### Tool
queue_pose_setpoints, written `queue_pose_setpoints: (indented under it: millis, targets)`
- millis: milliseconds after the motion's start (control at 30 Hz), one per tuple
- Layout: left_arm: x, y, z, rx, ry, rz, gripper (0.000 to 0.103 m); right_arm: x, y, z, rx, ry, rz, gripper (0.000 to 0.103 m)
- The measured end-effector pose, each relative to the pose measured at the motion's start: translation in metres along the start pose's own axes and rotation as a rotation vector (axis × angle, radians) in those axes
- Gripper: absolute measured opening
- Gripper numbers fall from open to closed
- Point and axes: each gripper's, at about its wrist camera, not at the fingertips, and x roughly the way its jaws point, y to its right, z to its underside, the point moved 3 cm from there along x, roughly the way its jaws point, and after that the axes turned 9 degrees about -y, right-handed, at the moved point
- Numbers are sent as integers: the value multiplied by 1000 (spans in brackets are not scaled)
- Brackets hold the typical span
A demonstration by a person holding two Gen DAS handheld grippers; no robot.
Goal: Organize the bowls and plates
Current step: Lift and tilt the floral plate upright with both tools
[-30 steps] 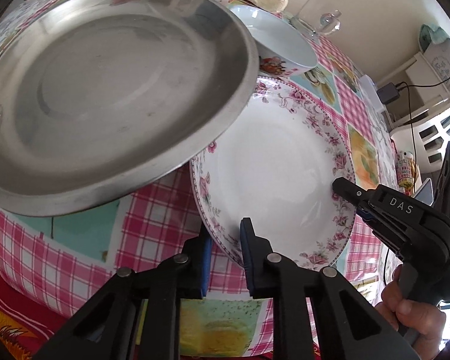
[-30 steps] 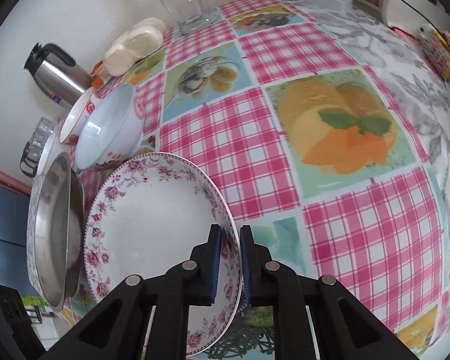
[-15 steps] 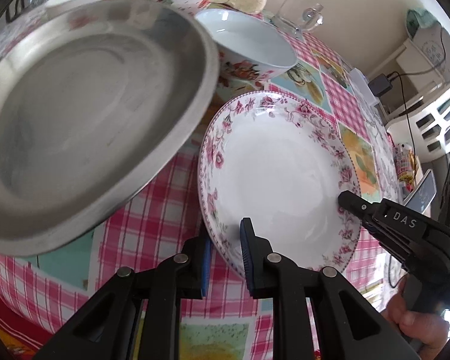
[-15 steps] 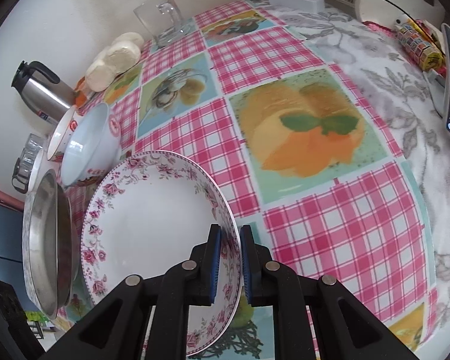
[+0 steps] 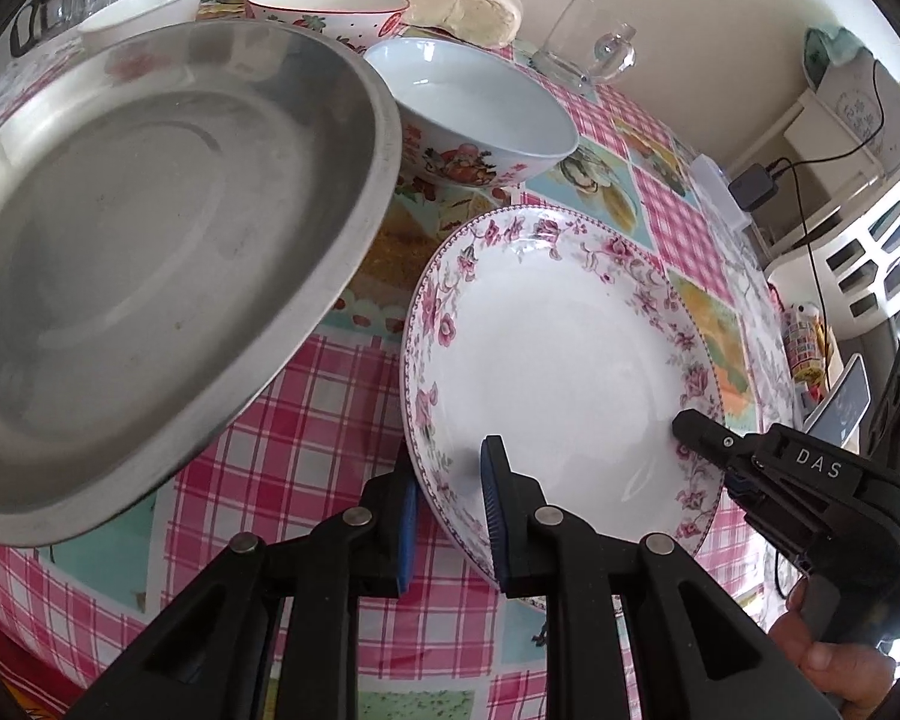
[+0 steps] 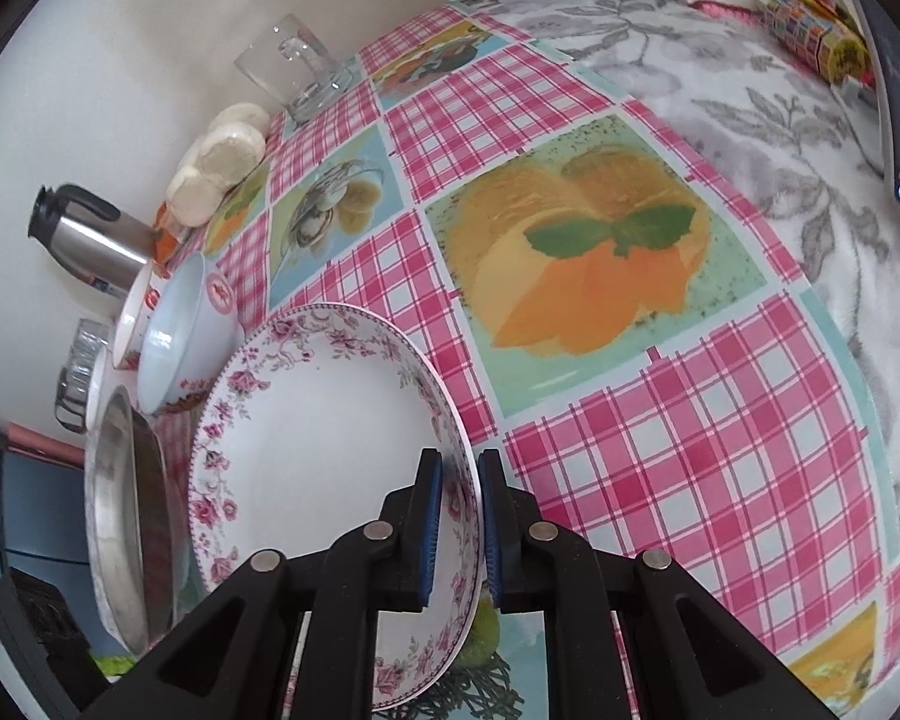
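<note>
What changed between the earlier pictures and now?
The floral plate, gripped by both the left claw and right claw, has moved rightwards clear of the steel pan, which no longer overlaps it. Both grips stayed shut on its rim; the bowls kept their places.

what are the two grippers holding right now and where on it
Both hold the floral plate by its rim: the left gripper clamps the near edge, the right gripper clamps the opposite edge.
</note>
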Motion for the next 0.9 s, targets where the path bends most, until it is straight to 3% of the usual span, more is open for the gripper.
queue_pose_setpoints:
  millis: [900]
  targets:
    - [2,2,2,35,-16,10,19,-2,-7,-1,-30,33,28,15]
